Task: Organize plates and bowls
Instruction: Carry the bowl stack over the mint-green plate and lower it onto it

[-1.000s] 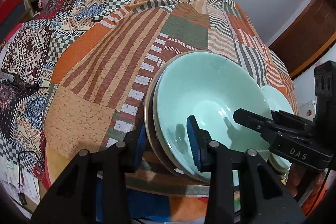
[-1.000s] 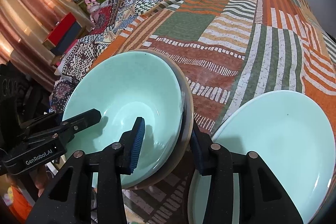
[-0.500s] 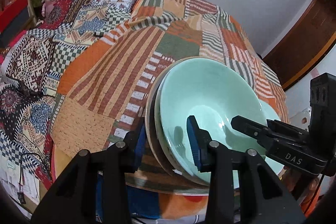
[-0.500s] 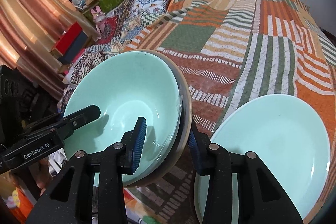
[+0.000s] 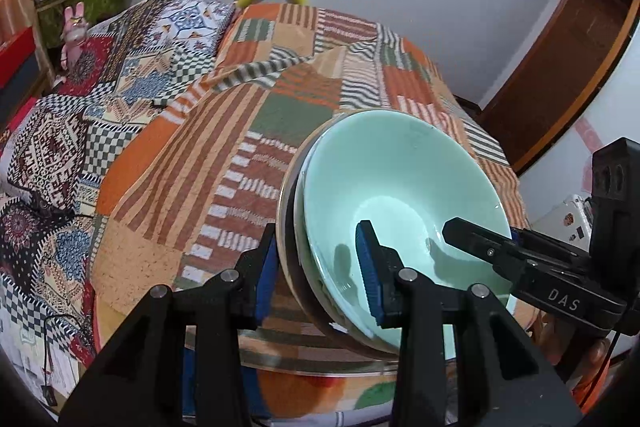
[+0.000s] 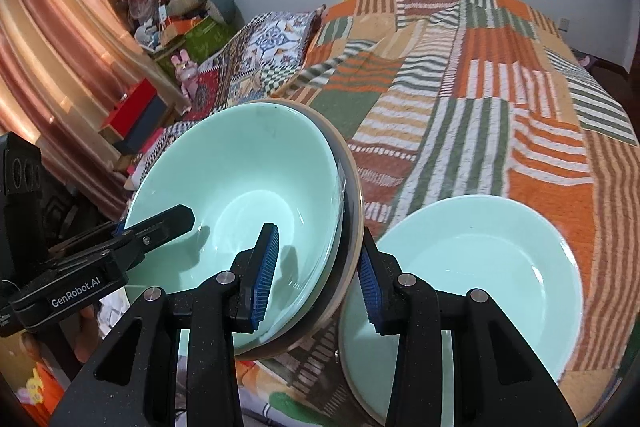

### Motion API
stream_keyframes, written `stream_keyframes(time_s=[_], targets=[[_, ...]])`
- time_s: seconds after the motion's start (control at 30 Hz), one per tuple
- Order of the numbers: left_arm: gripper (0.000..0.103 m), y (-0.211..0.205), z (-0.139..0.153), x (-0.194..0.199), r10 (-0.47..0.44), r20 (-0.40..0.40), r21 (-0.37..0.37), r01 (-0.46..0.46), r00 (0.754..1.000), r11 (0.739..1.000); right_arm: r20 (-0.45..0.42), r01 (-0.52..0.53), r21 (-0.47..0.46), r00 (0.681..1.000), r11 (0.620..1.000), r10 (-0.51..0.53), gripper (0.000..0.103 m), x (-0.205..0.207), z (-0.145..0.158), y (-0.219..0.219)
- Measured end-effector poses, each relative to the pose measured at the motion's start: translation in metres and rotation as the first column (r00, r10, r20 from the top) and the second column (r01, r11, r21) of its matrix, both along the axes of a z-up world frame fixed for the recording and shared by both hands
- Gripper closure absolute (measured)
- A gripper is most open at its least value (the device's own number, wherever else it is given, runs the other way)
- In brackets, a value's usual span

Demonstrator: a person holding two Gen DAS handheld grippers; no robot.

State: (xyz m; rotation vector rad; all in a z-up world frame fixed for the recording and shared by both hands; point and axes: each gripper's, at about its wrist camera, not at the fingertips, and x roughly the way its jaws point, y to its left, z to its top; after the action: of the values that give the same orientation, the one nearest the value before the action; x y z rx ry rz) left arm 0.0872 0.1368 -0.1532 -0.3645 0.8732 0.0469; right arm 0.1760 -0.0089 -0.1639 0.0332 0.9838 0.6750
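Above the patchwork bed cover (image 6: pixel 472 115), a tilted stack of mint-green bowls (image 6: pixel 248 199) is pinched at opposite rims. At centre-left of the right wrist view, the left gripper (image 5: pixel 316 269) holds the stack's near rim between its blue-padded fingers (image 5: pixel 367 273). The right gripper (image 6: pixel 318 269) clamps the other rim. At lower right, a mint-green plate (image 6: pixel 480 279) lies on the cover.

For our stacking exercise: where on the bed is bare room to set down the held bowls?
Bare quilt lies beyond the green plate, toward the wall, and left of the stacked bowls, short of the patterned blanket. The near edge is crowded: plate, both grippers.
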Motion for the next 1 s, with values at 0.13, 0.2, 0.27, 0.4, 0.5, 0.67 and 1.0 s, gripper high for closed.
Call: stream_keyframes(time_s=[0.13,0.2,0.27,0.4,0.5,0.67,1.0], targets=[[0.065,-0.015,0.007,0.003,-0.029,0.009,0.005,0.029,1.000,1.000,0.018,0.025,0.008,1.000,1.000,-0.026,0.068,-0.002,0.008,-0.015],[0.065,-0.024,0.009,0.005,-0.046,0.013,0.007,0.046,0.999,0.999,0.028,0.041,0.011,0.999,0.999,-0.041,0.068,-0.004,0.012,-0.023],[0.065,-0.032,0.012,0.007,-0.061,0.015,0.009,0.061,0.998,0.998,0.034,0.059,0.015,0.998,0.998,-0.059,0.068,-0.005,0.015,-0.032],[0.065,-0.049,0.016,0.012,-0.098,0.019,0.016,0.098,0.995,0.995,0.048,0.095,0.024,0.994,0.995,-0.096,0.068,-0.008,0.022,-0.050],[0.065,-0.061,0.018,0.016,-0.121,0.018,0.017,0.121,0.992,0.993,0.060,0.115,0.027,0.991,0.993,-0.116,0.068,-0.011,0.026,-0.062],[0.065,-0.082,0.019,0.021,-0.157,0.014,0.021,0.157,0.987,0.987,0.071,0.148,0.023,0.986,0.989,-0.149,0.068,-0.014,0.030,-0.083],[0.065,-0.119,0.013,0.029,-0.227,-0.021,0.031,0.228,0.974,0.973,0.061,0.211,0.022,0.975,0.977,-0.212,0.068,-0.020,0.027,-0.116]])
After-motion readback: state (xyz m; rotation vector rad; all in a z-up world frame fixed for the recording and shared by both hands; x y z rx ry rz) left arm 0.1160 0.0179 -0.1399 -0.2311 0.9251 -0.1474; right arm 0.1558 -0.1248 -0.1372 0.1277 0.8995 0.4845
